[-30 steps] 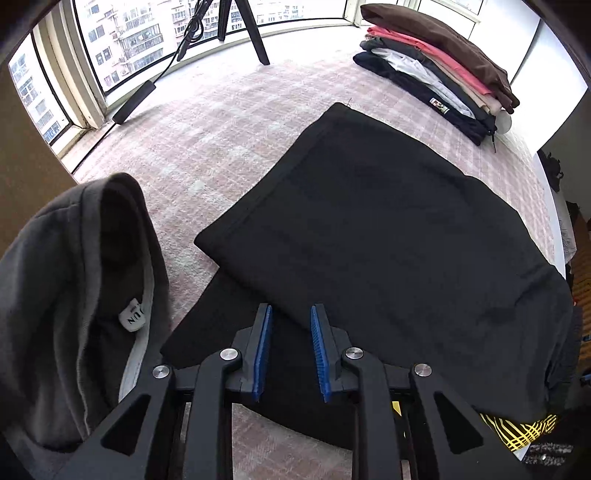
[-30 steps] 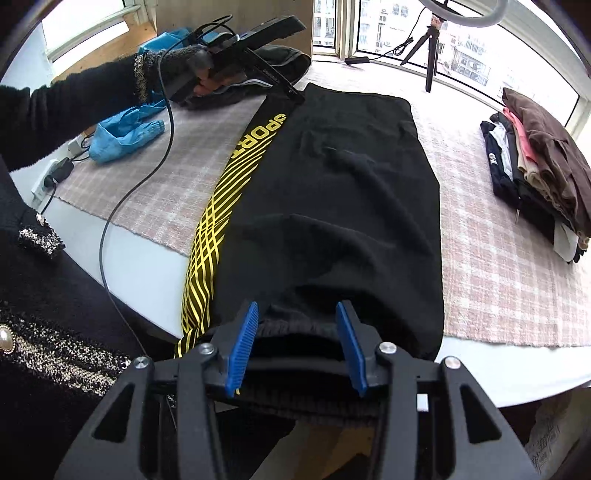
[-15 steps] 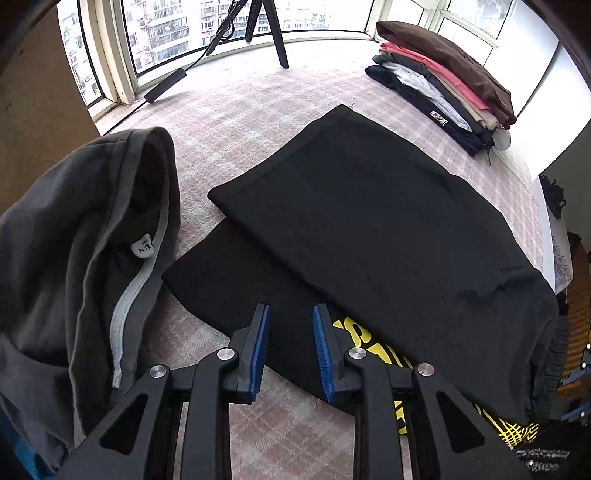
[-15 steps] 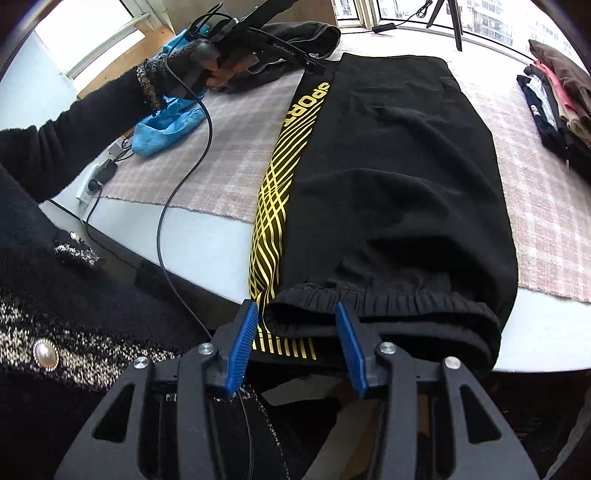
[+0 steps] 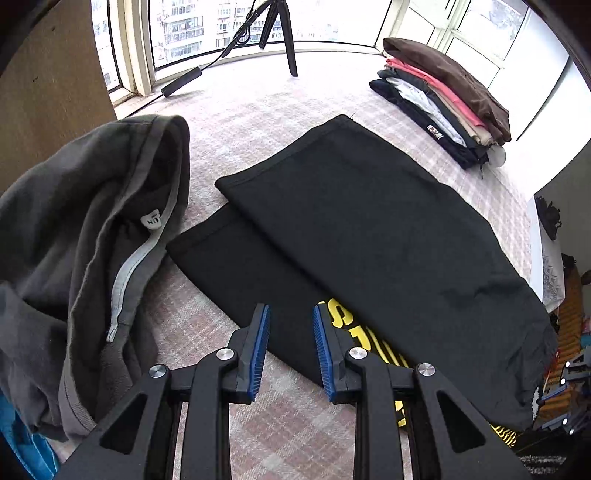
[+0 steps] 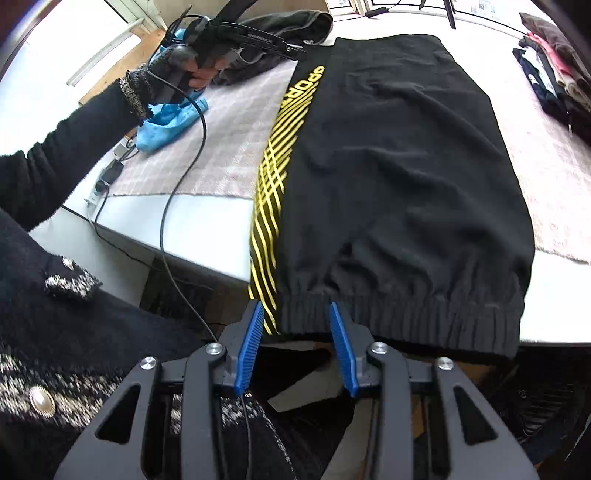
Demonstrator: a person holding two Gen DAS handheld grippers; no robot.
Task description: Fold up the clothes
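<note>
Closing right gripper [image 6: 295, 325] round soft, floppy black pants [image 6: 399, 166] waistband [image 6: 406, 314] between jaws, not pinched yet; left gripper [image 5: 290, 328] narrow, empty above leg end.

Bare cloth [image 5: 258, 122] lies open ahead of my left gripper [image 5: 290, 321], between the hoodie [image 5: 85, 236] crowding its left and the trousers [image 5: 369, 229]. The folded stack [image 5: 447, 96] blocks the far right corner; a tripod [image 5: 280, 33] stands by the window.
</note>
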